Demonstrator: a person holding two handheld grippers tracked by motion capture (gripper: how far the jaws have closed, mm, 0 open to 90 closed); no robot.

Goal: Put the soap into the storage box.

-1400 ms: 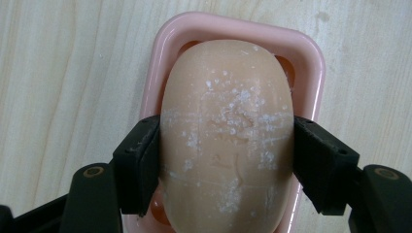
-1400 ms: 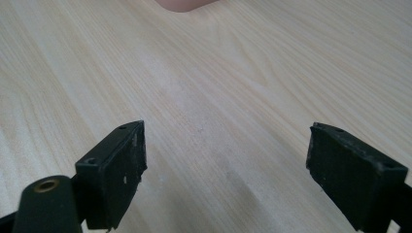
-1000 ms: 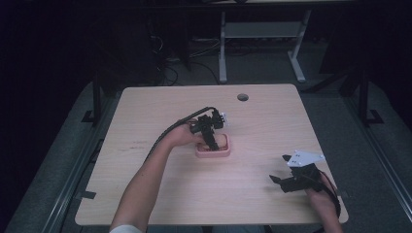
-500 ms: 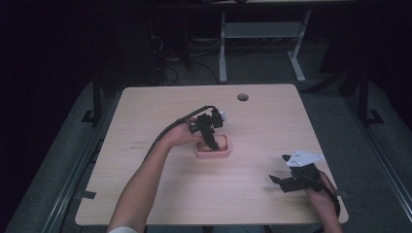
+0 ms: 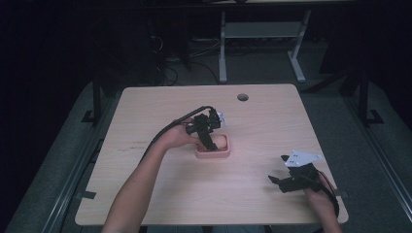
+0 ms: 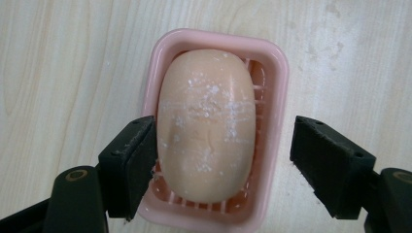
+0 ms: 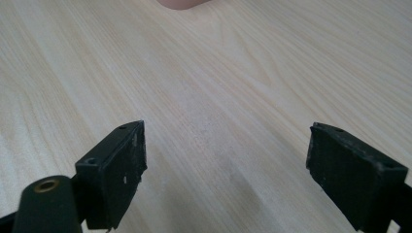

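Observation:
A peach oval bar of soap (image 6: 206, 126) lies in a pink soap dish (image 6: 272, 73) on the wooden table. My left gripper (image 6: 223, 165) hangs right over it, open, its jaws on either side of the soap; the left jaw is at the soap's edge and the right jaw stands apart, outside the dish rim. From above, the left gripper (image 5: 209, 138) covers part of the dish (image 5: 221, 153) near the table's middle. My right gripper (image 5: 278, 183) rests low at the near right, open, with bare wood between its jaws (image 7: 226, 160).
The table (image 5: 145, 194) has a round cable hole (image 5: 242, 97) at its far edge. A black cable (image 5: 160, 138) trails from the left gripper along the forearm. A white desk frame (image 5: 262, 29) stands on the floor behind the table.

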